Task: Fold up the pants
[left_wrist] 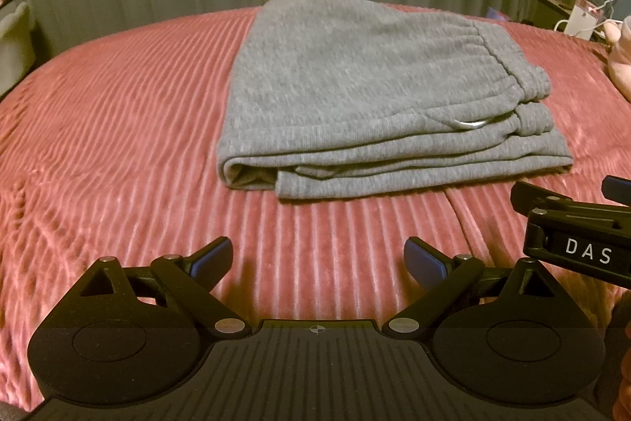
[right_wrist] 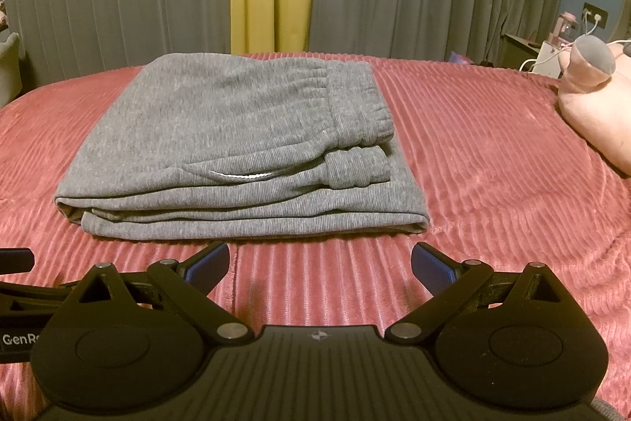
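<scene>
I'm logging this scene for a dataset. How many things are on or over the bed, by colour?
Grey: 1, the folded sweatpants
Pink: 1, the plush toy
Black with blue pads: 2, the left gripper and right gripper
Total: 4, on the pink ribbed bedspread

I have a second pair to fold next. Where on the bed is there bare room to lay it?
Bare bedspread lies right of the folded pants, up to the pink plush toy. More lies left of the pants. The near strip is crowded by both open grippers.
</scene>
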Available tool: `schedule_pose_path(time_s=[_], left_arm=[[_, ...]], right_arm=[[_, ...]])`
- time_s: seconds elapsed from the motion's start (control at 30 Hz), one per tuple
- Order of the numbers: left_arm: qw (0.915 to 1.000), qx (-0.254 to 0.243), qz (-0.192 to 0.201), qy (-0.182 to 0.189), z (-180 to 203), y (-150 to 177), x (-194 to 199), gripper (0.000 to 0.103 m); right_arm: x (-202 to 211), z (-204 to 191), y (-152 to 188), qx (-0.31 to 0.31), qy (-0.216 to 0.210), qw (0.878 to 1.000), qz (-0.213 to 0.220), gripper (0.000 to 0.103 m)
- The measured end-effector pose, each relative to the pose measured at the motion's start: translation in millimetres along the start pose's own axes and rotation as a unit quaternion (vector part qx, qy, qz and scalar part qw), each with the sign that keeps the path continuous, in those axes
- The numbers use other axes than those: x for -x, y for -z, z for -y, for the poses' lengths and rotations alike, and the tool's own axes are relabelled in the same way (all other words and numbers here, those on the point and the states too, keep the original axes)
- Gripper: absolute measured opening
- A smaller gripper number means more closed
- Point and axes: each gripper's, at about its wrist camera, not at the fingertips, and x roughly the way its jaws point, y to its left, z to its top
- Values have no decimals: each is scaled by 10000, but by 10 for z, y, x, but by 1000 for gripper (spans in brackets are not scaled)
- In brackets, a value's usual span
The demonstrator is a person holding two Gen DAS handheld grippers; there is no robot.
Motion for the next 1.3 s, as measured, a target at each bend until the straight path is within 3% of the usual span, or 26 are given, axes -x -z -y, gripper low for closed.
schedule_pose_path(time_s=[1.3], left_arm=[[10000,-38,-19,2,-14,5,-8,98]], right_arm=[[-46,-5,27,4,-7,10000,-44,99]])
